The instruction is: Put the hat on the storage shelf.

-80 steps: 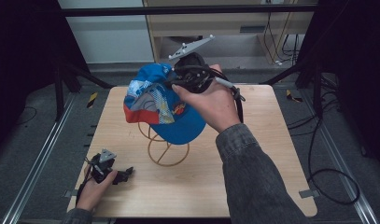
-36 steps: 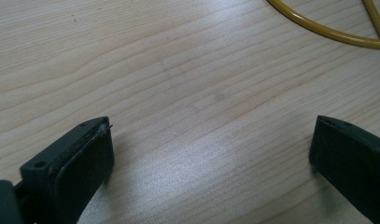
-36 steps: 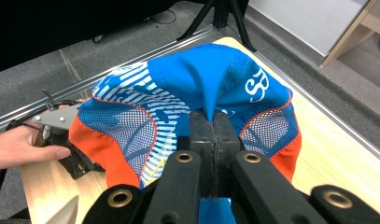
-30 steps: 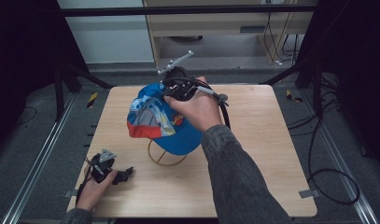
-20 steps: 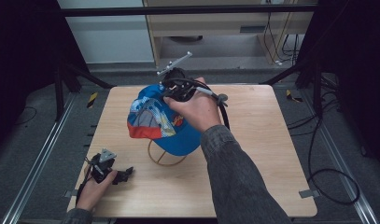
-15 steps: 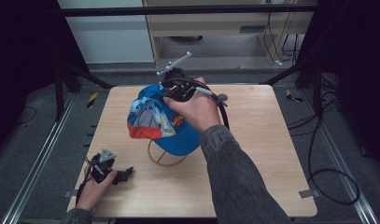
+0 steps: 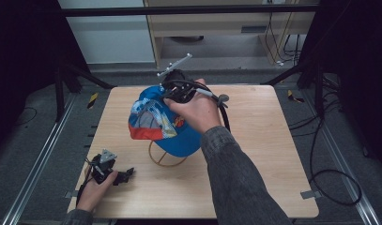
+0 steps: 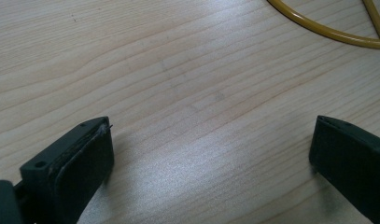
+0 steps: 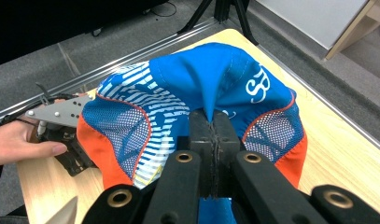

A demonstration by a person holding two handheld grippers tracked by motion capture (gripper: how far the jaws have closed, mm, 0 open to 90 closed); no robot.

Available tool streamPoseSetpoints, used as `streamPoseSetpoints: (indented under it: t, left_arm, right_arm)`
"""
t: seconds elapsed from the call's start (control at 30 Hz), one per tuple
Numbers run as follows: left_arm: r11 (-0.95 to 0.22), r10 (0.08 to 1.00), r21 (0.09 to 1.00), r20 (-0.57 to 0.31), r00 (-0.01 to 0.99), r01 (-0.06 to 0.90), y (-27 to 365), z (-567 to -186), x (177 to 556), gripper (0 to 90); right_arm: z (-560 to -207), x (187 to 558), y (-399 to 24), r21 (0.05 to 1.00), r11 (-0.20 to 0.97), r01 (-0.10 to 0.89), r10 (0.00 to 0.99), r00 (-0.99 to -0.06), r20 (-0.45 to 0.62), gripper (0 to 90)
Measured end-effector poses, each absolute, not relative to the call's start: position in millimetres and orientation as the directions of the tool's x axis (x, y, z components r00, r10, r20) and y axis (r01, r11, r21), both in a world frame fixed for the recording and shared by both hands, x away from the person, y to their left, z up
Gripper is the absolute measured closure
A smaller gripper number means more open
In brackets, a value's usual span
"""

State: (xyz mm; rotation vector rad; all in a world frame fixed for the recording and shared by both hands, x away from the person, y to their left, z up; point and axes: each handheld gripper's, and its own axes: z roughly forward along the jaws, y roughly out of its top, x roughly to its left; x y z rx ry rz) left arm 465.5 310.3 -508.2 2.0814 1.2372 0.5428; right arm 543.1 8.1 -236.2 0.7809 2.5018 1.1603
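High view: we see the right claw (image 7: 172, 91) over the middle of the pale wood-grain tabletop (image 7: 273, 140), gripping a blue cap (image 7: 163, 124) at its crown. The cap is soft fabric, blue with a white-striped panel and an orange-red edge. It hangs just above a yellow wire stand (image 7: 166, 157), whose round hoop base lies flat on the wood. We cannot tell from here whether the cap touches the stand. A grey sleeve (image 7: 235, 183) runs in from the bottom edge. A black cable (image 7: 224, 117) loops off the claw body, and a grey pronged plate sits on top.

The left claw (image 7: 120, 176) rests on the tabletop near the front-left corner, well apart from the cap, with the left hand (image 7: 92, 192) around it and a grey three-cornered plate on top.

Left gripper view: the left claw (image 8: 211, 154) stands wide, with nothing between the two blocky black jaws, only bare wood. Pad edges are matte and slightly frayed on one side. A curved piece of the yellow wire stand (image 8: 327, 32) crosses the top right corner; it looks smooth and glossy.

Right gripper view: the right claw (image 9: 214, 126) is clamped tight on a pinched fold of the blue cap (image 9: 215, 70). The fabric rises to a small peak at the pads. We see mesh panels with orange-red trim on both sides, white lettering on the blue, and striped print beside it. Beyond the cap the left claw (image 9: 73, 154) lies on the tabletop (image 9: 337, 149) under the left hand (image 9: 19, 140).
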Motion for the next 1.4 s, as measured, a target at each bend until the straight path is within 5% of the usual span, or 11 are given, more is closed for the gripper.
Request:
streamPoseSetpoints:
  t: [1.4]
  left_arm:
    - [-0.341, 0.884, 0.711, 0.020, 0.467, 0.615, 310.0, -508.3, 465.3, 0.0]
  right_arm:
    - [-244.4, 543.1, 9.0, 0.758, 0.548, 0.355, 0.570, -0.821, -0.027, 82.1]
